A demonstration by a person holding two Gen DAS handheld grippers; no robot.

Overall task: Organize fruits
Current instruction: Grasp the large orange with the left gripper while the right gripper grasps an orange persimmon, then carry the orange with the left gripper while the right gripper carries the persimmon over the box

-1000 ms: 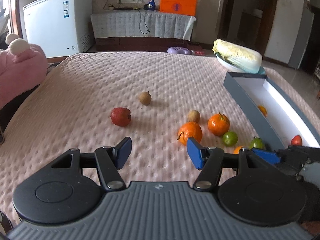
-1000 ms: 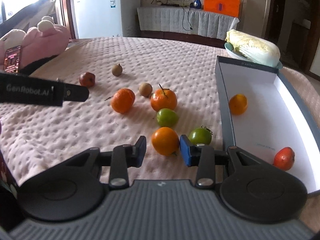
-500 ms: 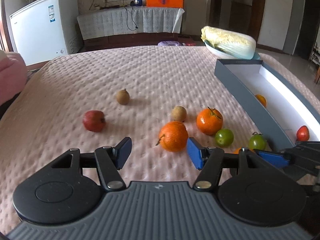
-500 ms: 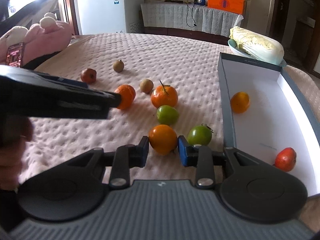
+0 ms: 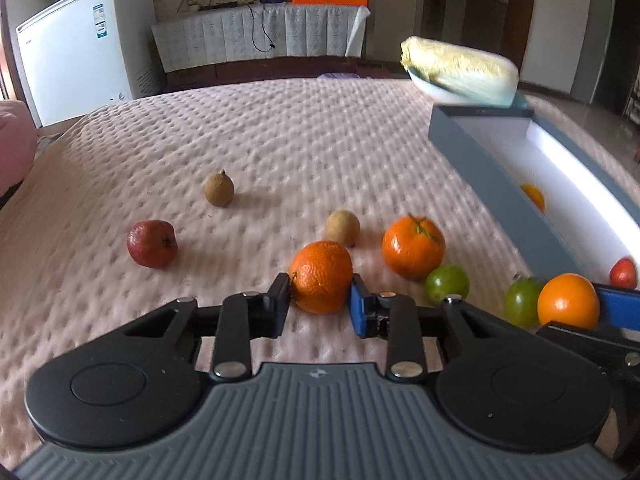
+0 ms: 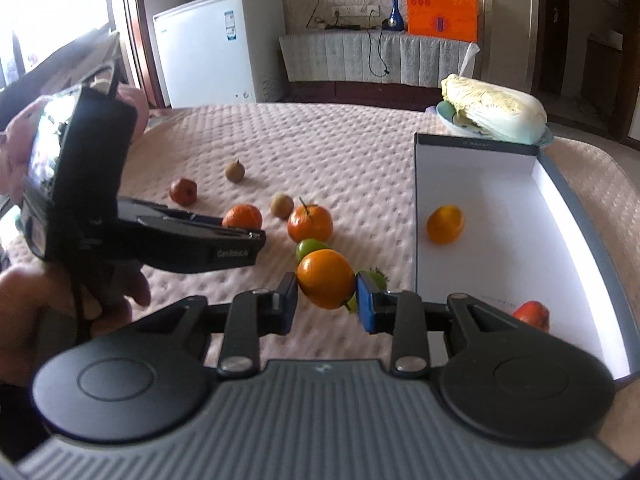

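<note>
On the pink bedspread, my left gripper has its jaws closing around a rough orange, and both pads touch its sides. My right gripper is shut on a smooth orange and holds it above the cloth. Loose nearby lie a stemmed orange, a green fruit, a green tomato, two brown fruits and a red fruit. The grey box at the right holds an orange and a red fruit.
A cabbage in a bowl sits behind the box's far end. A white freezer and a covered sideboard stand beyond the bed. A pink plush lies at the left edge. A person's hand grips the left tool.
The left gripper came forward and down onto the rough orange and narrowed from wide open to touching it. The right gripper rose, lifting the smooth orange off the cloth.
</note>
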